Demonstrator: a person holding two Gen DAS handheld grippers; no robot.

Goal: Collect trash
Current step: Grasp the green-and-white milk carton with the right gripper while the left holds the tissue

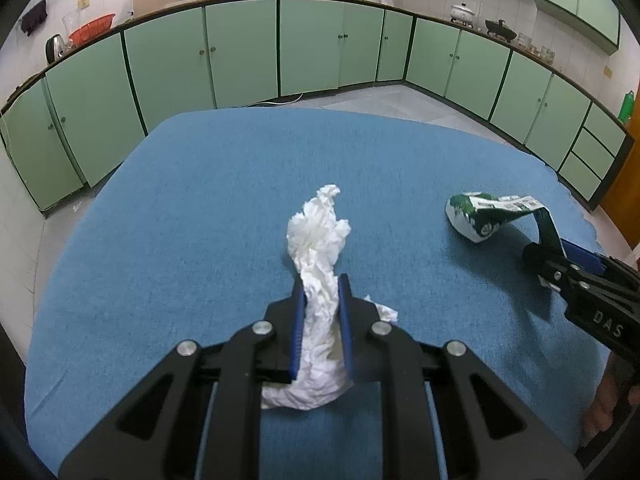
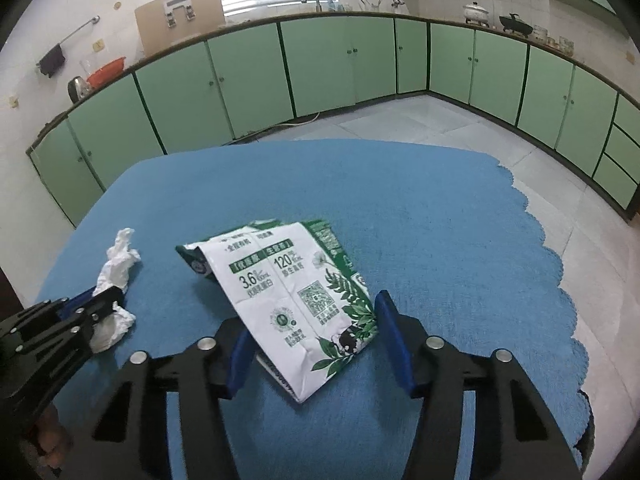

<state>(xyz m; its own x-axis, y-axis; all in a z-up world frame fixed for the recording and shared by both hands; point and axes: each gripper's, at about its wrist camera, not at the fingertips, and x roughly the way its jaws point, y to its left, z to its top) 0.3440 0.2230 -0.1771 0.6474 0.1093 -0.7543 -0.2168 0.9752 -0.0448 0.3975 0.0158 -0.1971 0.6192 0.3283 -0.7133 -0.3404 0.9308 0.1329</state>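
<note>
My left gripper (image 1: pixel 321 286) is shut on a crumpled white tissue (image 1: pixel 318 240) that sticks up past its blue pads, just above the blue tablecloth (image 1: pixel 200 220). The tissue also shows in the right wrist view (image 2: pixel 116 264), held by the left gripper (image 2: pixel 106 296). A flattened white and green milk carton (image 2: pixel 296 300) lies between the pads of my right gripper (image 2: pixel 316 320), whose jaws stand wide, the left pad touching the carton. In the left wrist view the carton (image 1: pixel 480 212) sits at the tip of the right gripper (image 1: pixel 556 240).
The table is covered by the blue cloth with a scalloped right edge (image 2: pixel 560 280). Green kitchen cabinets (image 1: pixel 240 52) run along the walls behind, with a tiled floor (image 2: pixel 420 120) between them and the table.
</note>
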